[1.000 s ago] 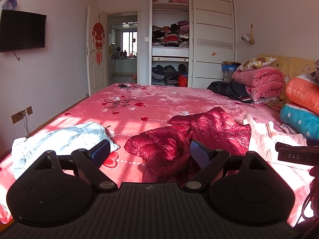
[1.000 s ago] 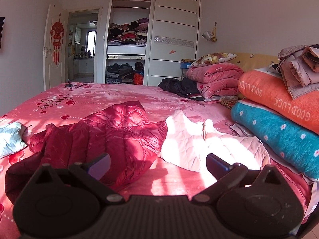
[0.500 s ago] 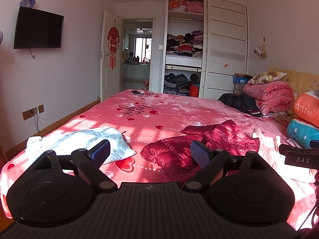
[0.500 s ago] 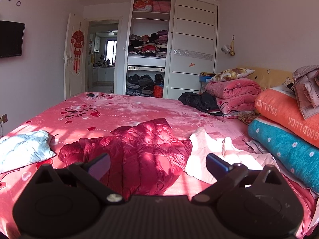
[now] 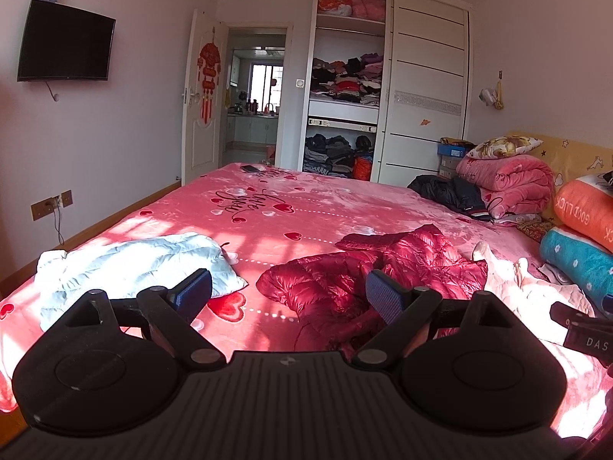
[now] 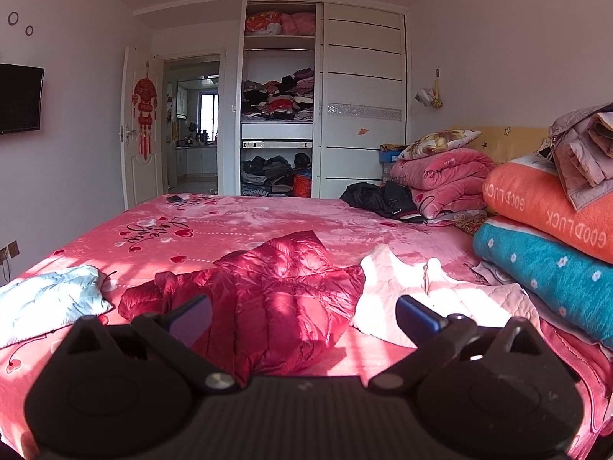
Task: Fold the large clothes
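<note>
A crumpled dark red puffer jacket (image 5: 367,268) (image 6: 276,291) lies in the middle of the pink bed (image 5: 306,207) (image 6: 245,222). Left of it rests a pale blue quilted jacket (image 5: 126,264) (image 6: 46,299); on its right a light pink quilted garment (image 5: 536,287) (image 6: 440,295) is spread out. My left gripper (image 5: 287,297) hovers open above the bed's near edge, holding nothing. My right gripper (image 6: 302,316) is open too, raised over the red jacket's near part and apart from it. Part of the right gripper shows at the left wrist view's right edge.
Folded blankets, orange (image 6: 548,207) and teal (image 6: 555,272), are stacked at the right with clothes on top. A pink quilt (image 5: 505,180) and a black garment (image 5: 448,191) lie at the headboard end. An open wardrobe (image 5: 345,88), a doorway and a wall television (image 5: 65,42) stand beyond.
Both grippers have risen and pulled back from the bed, so the garments sit lower and farther away in both views. Neither gripper's opening has changed.
</note>
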{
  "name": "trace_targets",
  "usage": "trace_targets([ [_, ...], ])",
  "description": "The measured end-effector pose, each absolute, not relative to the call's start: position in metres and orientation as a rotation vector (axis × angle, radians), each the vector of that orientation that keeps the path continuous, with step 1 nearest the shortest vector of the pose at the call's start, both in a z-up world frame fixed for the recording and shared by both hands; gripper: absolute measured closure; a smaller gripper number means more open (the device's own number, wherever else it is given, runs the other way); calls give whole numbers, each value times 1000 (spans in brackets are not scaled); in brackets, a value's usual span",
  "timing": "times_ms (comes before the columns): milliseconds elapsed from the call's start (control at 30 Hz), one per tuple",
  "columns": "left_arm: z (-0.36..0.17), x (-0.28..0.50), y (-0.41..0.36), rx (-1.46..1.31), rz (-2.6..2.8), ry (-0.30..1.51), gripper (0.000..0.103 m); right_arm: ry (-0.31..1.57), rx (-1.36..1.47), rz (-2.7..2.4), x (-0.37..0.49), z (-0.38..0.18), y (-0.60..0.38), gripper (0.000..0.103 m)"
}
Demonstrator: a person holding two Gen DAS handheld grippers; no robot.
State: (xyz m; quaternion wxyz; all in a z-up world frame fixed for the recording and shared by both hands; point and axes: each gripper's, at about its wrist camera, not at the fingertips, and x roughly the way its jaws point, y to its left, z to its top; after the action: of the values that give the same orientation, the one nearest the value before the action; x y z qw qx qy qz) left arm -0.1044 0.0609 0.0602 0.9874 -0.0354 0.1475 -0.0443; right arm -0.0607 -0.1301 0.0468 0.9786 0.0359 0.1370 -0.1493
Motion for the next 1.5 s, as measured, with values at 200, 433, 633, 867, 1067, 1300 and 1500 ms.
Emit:
trace_targets([
  [200, 53, -94, 57, -104, -118, 351, 0, 295, 53, -373, -86, 10, -148, 2],
  [433, 42, -90, 47, -112, -179, 376, 0, 301, 36, -383, -97, -12, -158, 1],
  [633, 29, -89, 32, -85, -231, 385, 0, 314, 82, -374, -97, -16, -166, 1],
  [867, -2, -85, 5, -25, -319, 427, 0, 312, 167, -286, -105, -20, -174, 1],
  [1067, -35, -73, -32, 71, -376, 472, 0, 315, 262, -252, -113, -20, -184, 1],
  [1300, -62, -50, -58, 127, -362, 516, 0, 342, 351, -290, -110, -26, -202, 1],
  [1500, -66, -27, -69, 120, -347, 535, 34, 360, 374, -305, -107, -30, -209, 1],
])
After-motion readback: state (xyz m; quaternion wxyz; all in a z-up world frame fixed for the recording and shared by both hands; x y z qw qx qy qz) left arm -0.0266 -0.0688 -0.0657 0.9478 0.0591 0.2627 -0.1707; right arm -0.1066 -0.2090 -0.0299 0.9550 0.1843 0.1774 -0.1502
